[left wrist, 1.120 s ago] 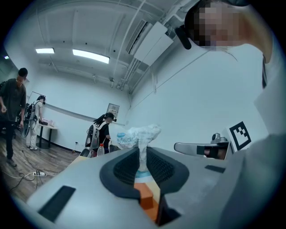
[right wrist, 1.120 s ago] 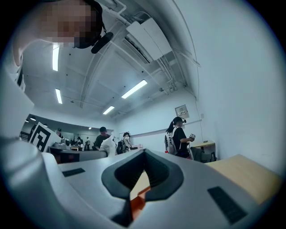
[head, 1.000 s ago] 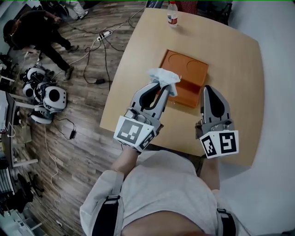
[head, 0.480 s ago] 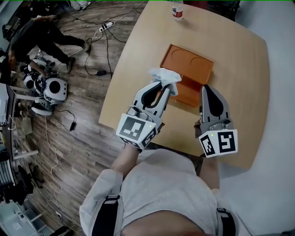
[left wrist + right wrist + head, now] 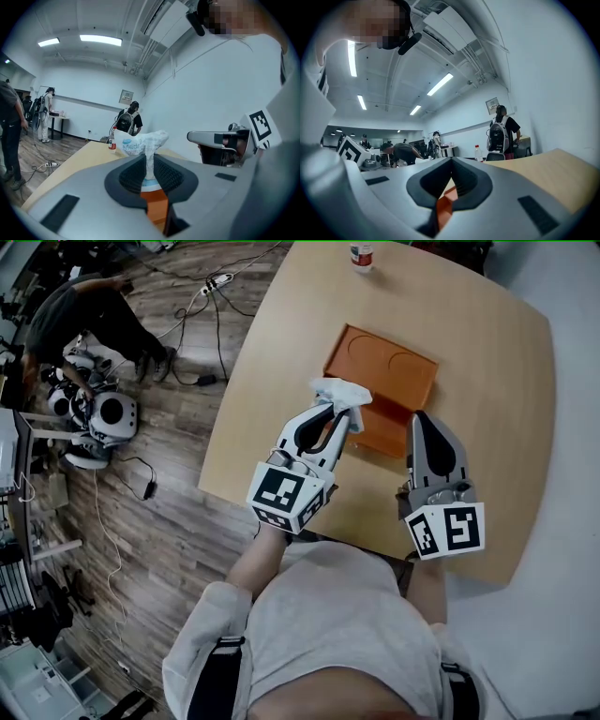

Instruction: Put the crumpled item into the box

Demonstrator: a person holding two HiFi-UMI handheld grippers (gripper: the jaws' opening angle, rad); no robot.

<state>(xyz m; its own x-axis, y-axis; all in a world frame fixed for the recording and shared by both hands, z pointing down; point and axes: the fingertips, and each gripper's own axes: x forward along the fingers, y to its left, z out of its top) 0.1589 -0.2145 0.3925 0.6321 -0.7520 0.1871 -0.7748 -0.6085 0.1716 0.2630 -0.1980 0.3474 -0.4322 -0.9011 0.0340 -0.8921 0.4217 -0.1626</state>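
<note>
The crumpled item (image 5: 343, 394), a white printed wrapper or tissue pack, is pinched at its gathered lower end between the closed jaws of the left gripper (image 5: 337, 420). It is held in the air at the near left part of the orange box (image 5: 380, 362) that lies on the surface (image 5: 487, 381). It is judged to be very light, soft and easily squashed, perhaps slick if it is film, so a firm pinch on a bunched fold is better suited than one on a loose flap. The right gripper (image 5: 419, 424) is seen with jaws together on nothing, near the box's near right corner.
</note>
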